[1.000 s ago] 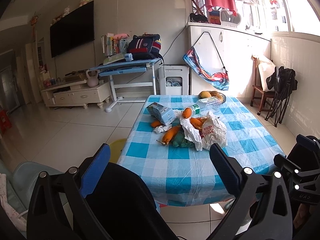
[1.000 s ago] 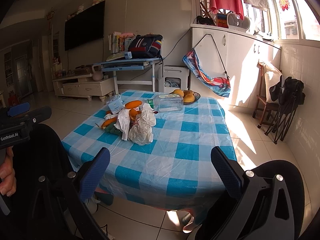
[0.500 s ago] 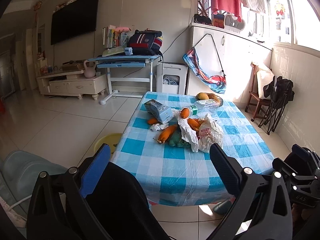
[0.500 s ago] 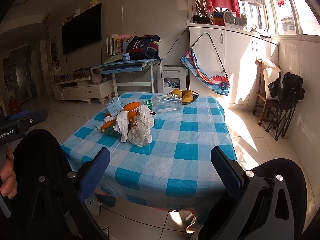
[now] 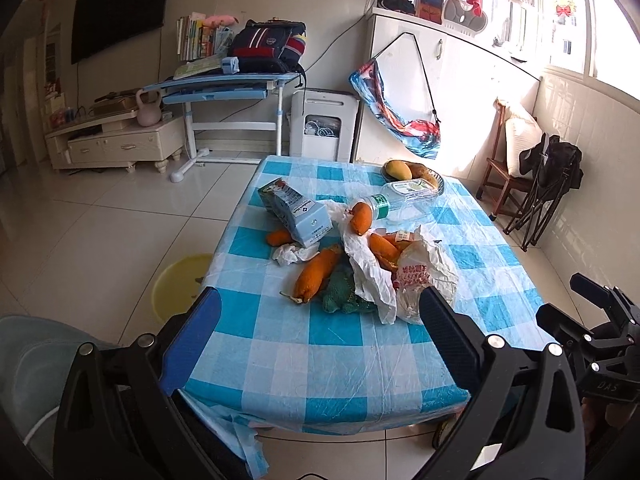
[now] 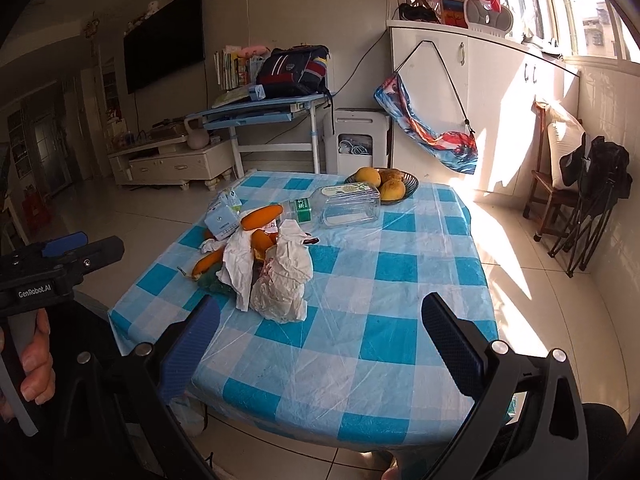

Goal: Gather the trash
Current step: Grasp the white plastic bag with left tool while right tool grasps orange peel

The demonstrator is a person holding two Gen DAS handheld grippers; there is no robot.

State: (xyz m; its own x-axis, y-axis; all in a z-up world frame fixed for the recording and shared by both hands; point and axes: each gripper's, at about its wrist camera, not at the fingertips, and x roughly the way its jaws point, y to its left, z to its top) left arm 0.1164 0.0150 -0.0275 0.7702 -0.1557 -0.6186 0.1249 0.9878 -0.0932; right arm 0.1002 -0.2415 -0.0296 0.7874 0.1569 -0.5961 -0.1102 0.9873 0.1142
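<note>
Grippers (image 5: 316, 320) (image 6: 320, 322) spread, empty, short of trash heap (image 5: 360, 256)

My table (image 5: 340, 364) has a thin shiny plastic sheet over a blue and white check cloth. Near the middle lies a crinkly white paper bag (image 5: 424, 280) and a crumpled tissue (image 5: 294, 255). The carton (image 5: 296, 212) looks like smooth printed card. The bottle (image 6: 340, 204) by the far edge is clear, glossy plastic. The green net (image 5: 344, 296) looks rough and knitted. My left gripper (image 5: 320, 340) has matt black plastic arms, and its pads (image 5: 192, 340) look like soft blue rubber. The floor (image 5: 100, 220) is shiny tile.
</note>
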